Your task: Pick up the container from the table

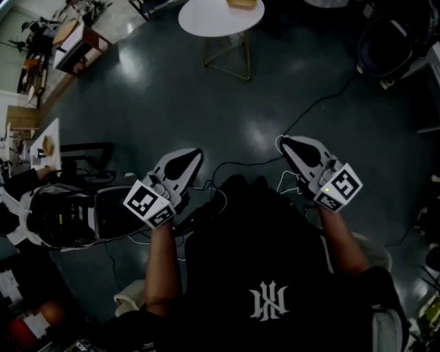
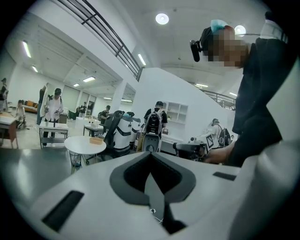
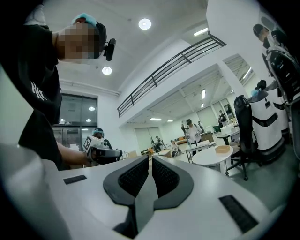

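Dark-floored open hall, other workstations and persons in backgrnd. Round white bench [image 1: 210,24] is seen well ahead of operator. Tan container [image 1: 242,3] is set on its top, untouched. Left gripper [image 1: 195,154] and right gripper [image 1: 284,141] are held at waist level, well apart from bench, pointed fwd toward it. Judged a standby/approach posture, as nothing is within reach. Both sets of jaws are clenched, w/ nothing between them per each gripper view. Pick-up not yet begun. Est. next: bench to be approached, one gripper's jaws to be released before container is straddled. Cable [image 1: 323,102] across floor is noted as poss. trip risk.
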Tool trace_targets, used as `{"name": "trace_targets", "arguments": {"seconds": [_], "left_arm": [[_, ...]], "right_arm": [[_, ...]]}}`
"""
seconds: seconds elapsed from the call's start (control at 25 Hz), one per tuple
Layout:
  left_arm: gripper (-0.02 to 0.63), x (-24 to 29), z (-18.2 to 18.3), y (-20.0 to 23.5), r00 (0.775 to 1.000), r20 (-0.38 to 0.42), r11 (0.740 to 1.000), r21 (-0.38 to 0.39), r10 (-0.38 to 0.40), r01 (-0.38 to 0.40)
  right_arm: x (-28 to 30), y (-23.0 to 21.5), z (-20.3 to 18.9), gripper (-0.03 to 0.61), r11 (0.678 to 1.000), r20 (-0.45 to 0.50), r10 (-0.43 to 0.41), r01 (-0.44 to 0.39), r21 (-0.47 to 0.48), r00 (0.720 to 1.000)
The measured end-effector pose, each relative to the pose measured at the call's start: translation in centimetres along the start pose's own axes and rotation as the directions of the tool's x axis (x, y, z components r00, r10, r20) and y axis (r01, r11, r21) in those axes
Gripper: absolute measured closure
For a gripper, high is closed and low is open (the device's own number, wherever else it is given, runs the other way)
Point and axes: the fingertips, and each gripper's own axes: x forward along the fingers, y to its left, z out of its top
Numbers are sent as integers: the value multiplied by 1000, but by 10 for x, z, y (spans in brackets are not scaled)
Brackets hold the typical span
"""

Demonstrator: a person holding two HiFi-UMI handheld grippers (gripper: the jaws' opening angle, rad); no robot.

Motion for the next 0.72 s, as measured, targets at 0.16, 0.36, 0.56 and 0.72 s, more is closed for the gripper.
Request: {"name": "trace_targets", "arguments": {"seconds": [0.16,0.36,0.56,0.72], "left_arm": [[611,-19,-12,9,999,-14,999,-21,43,-44],[611,-27,-15,24,997,-12,995,-64,80,-81],[611,-3,-5,48,998,3,994,-83,68,-68],[611,31,15,86,999,22,995,-86,47,-45]], "right_arm": [[13,-7,-12,530,1000,-5,5,-5,18,1000],[31,-20,-8,529,999,-20,13,-12,33,1000],[53,-42,5,529,999,-39,25,-23,29,999],[77,-81,20,530,1000,-58,13,-11,23,998]]}}
